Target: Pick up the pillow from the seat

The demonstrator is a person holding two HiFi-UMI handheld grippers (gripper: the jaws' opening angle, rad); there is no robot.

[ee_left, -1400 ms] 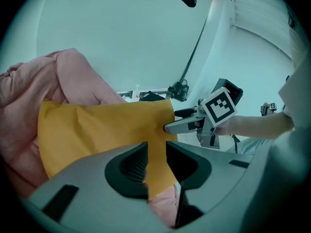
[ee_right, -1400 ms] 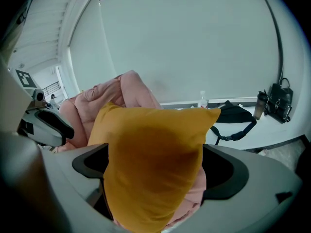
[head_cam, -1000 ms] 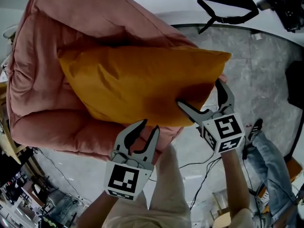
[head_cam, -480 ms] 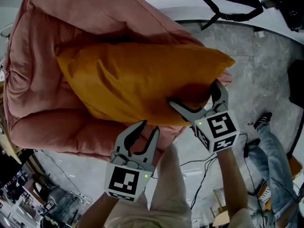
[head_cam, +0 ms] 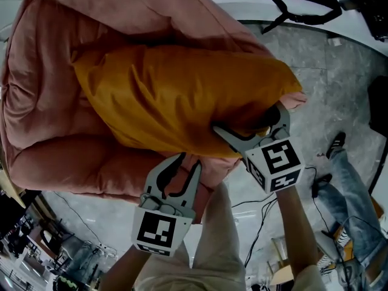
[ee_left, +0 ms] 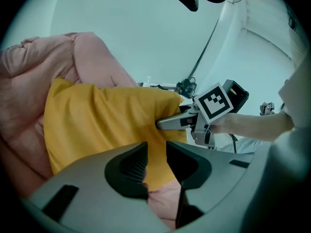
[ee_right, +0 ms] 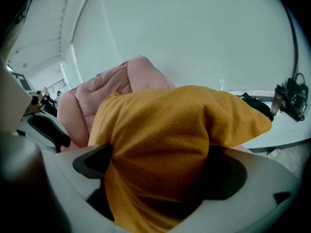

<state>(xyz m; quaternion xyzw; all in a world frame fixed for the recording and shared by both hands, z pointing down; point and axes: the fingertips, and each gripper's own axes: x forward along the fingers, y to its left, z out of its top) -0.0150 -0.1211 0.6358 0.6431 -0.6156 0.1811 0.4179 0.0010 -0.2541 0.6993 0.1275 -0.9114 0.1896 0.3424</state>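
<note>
An orange pillow [head_cam: 176,96] lies across the seat of a pink padded armchair [head_cam: 66,162]. My right gripper [head_cam: 247,123] is shut on the pillow's near right edge, and the fabric bulges out between its jaws [ee_right: 160,164]. In the right gripper view the pillow [ee_right: 160,130] fills the middle, with the armchair [ee_right: 141,76] behind it. My left gripper [head_cam: 189,161] hovers at the seat's front edge, just below the pillow. Its jaws stand open by a narrow gap with nothing between them [ee_left: 156,149]. The left gripper view shows the pillow [ee_left: 97,125] with a right gripper finger [ee_left: 175,122] pressed into it.
A black strapped bag [head_cam: 297,2] lies on a white surface at the top right. Cables [head_cam: 254,217] trail over the grey floor beside the chair. Another person's leg in jeans [head_cam: 354,205] stands at the right. Clutter [head_cam: 60,253] sits at the bottom left.
The right gripper has shifted a little left and up with the pillow, whose right end now bunches higher against the chair. The left gripper has barely moved.
</note>
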